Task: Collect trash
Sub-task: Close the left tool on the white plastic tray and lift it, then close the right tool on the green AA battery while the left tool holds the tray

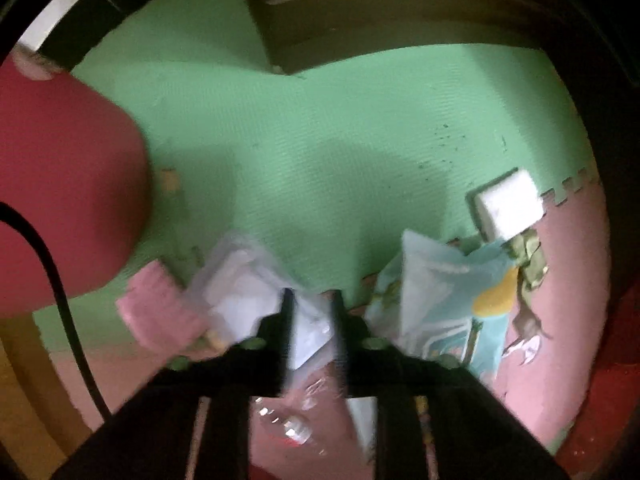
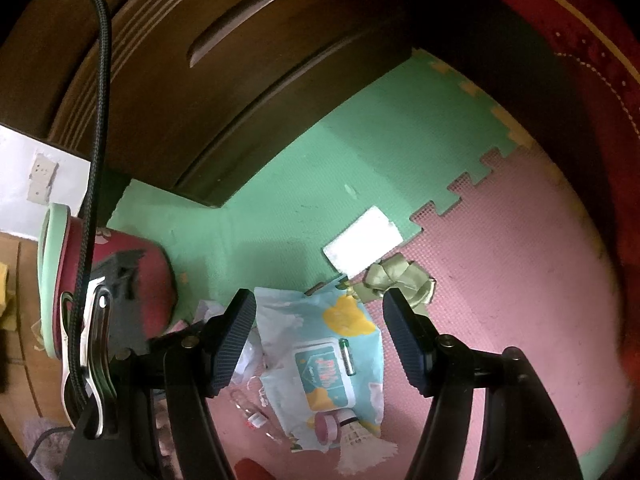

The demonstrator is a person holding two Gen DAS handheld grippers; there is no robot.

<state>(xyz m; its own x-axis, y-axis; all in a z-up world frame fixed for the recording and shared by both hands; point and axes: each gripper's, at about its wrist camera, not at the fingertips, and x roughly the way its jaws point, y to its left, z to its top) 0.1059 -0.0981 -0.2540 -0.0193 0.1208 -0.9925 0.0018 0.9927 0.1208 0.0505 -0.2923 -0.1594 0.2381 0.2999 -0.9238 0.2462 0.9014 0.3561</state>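
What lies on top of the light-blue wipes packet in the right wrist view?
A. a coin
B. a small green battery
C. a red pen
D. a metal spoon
B: a small green battery lies beside the printed label of the light-blue wipes packet, between the open right gripper's fingers.

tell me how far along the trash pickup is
Early on. In hand: the left tongs hold a crumpled clear plastic wrapper between the fingers, lifted beside the red bin. Left: the light-blue wipes packet, green ribbon bow, white foam block and small green battery lie on the foam mat. The right tongs hang open, empty.
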